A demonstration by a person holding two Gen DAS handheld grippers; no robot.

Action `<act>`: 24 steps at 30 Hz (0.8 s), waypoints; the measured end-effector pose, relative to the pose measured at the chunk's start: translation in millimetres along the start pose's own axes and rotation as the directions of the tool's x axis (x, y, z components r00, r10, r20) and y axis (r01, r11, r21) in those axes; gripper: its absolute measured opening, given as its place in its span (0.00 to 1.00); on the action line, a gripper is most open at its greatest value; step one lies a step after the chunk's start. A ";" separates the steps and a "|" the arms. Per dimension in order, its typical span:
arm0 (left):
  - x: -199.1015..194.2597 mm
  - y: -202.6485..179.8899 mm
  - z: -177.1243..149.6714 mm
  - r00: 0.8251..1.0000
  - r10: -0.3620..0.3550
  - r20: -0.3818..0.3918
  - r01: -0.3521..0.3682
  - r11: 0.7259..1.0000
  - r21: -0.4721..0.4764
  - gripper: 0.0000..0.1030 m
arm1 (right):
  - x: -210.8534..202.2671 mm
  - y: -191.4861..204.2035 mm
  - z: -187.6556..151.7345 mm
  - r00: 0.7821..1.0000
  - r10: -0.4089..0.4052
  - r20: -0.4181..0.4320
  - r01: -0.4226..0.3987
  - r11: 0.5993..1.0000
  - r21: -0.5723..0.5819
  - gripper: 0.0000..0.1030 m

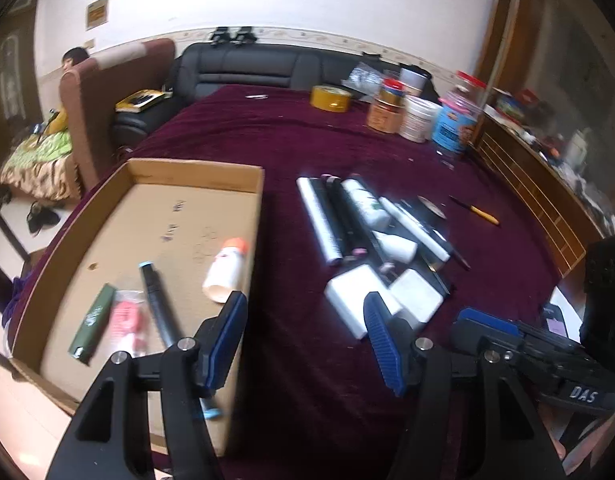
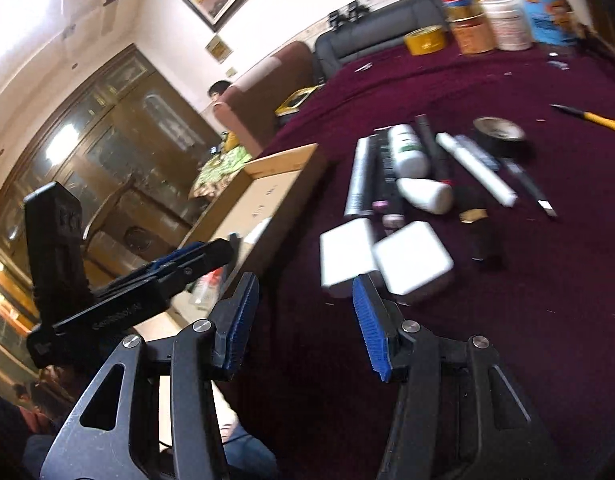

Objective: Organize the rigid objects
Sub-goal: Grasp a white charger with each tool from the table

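A shallow cardboard box (image 1: 195, 174) lies on the maroon cloth at the left; it also shows in the right wrist view (image 2: 283, 162). In it lie a white bottle with an orange cap (image 1: 225, 268), a black marker (image 1: 157, 304), a green stick (image 1: 92, 322) and a pink packet (image 1: 127, 322). A pile of markers, white bottles and two white blocks (image 1: 347, 296) (image 2: 413, 258) lies to the right of it. My left gripper (image 1: 307, 320) is open and empty over the box's right wall. My right gripper (image 2: 305, 312) is open and empty just before the white blocks.
A yellow tape roll (image 1: 330, 98), jars and tubs (image 1: 419, 118) stand at the far edge. A yellow-handled knife (image 1: 481, 213) and black tape roll (image 2: 499, 136) lie to the right. A sofa (image 1: 247, 66), a brown armchair and a seated person lie beyond the table.
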State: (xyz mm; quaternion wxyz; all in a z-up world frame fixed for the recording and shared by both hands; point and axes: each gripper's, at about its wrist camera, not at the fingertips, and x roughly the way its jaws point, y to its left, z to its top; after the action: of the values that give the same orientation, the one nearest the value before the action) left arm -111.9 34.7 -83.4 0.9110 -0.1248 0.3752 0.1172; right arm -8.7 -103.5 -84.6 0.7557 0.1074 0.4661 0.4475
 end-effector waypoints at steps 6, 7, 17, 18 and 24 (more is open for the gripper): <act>5.3 -19.0 -6.0 1.000 -0.015 -0.026 0.017 0.999 0.052 0.59 | -3.3 -30.2 -4.7 0.999 -0.041 -0.007 0.041 0.997 0.060 0.48; 5.7 -19.4 -6.9 0.999 -0.017 -0.030 0.019 0.998 0.054 0.59 | -5.7 -34.1 -7.6 0.999 -0.049 -0.007 0.049 0.996 0.069 0.48; 13.8 -12.2 -8.4 0.996 -0.057 -0.070 0.059 0.998 0.023 0.59 | -7.1 -50.1 -4.9 0.994 -0.110 -0.013 0.111 0.988 0.107 0.48; 14.3 -12.1 -8.3 0.996 -0.057 -0.071 0.059 0.998 0.025 0.59 | -6.1 -51.1 -2.9 0.993 -0.116 -0.013 0.117 0.987 0.107 0.48; 18.4 -9.6 -5.6 0.994 -0.064 -0.089 0.065 0.998 0.011 0.59 | 13.0 -50.0 20.0 0.984 -0.177 -0.020 0.178 0.983 0.044 0.48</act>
State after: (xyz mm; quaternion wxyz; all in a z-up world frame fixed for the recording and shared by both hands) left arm -99.9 26.1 -99.0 0.8977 -0.1355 0.4117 0.0794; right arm 38.2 -117.1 -110.6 0.7861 0.0787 0.4900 0.3684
